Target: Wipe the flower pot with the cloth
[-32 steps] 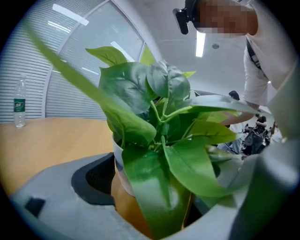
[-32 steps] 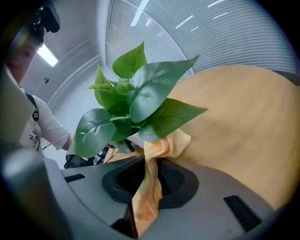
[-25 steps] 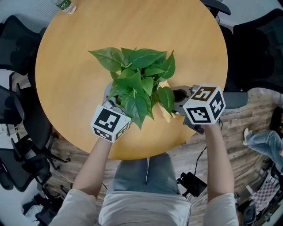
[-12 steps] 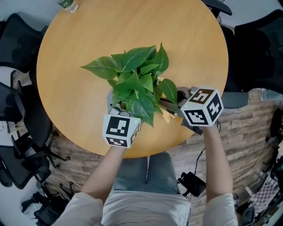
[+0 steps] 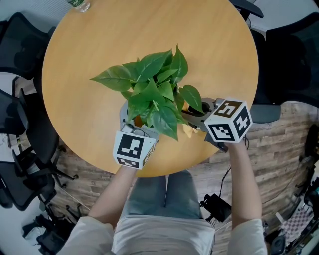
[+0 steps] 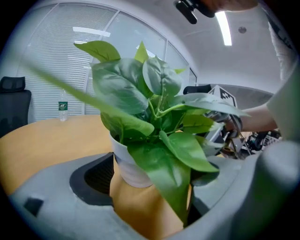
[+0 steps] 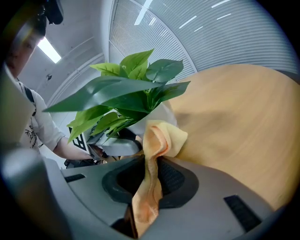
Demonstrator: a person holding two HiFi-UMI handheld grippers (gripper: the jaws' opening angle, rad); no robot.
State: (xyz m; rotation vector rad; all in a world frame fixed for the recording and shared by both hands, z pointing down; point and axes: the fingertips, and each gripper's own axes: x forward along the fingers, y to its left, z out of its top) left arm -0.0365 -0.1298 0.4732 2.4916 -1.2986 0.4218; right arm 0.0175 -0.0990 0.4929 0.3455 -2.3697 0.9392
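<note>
Flower pot [image 6: 125, 164], white and holding a leafy green plant [image 5: 152, 89], stands by the near edge of a round wooden table [image 5: 89, 40]. In the head view the leaves hide nearly all of the pot; the left gripper view shows its wall. The left gripper [image 6: 152, 187] has its jaws wide apart with the pot between their tips; whether they touch it is unclear. The right gripper [image 7: 150, 178] is clamped on an orange cloth [image 7: 161, 138], whose free end lies against the pot. A bottle [image 5: 77, 5] at the far edge is cut off.
</note>
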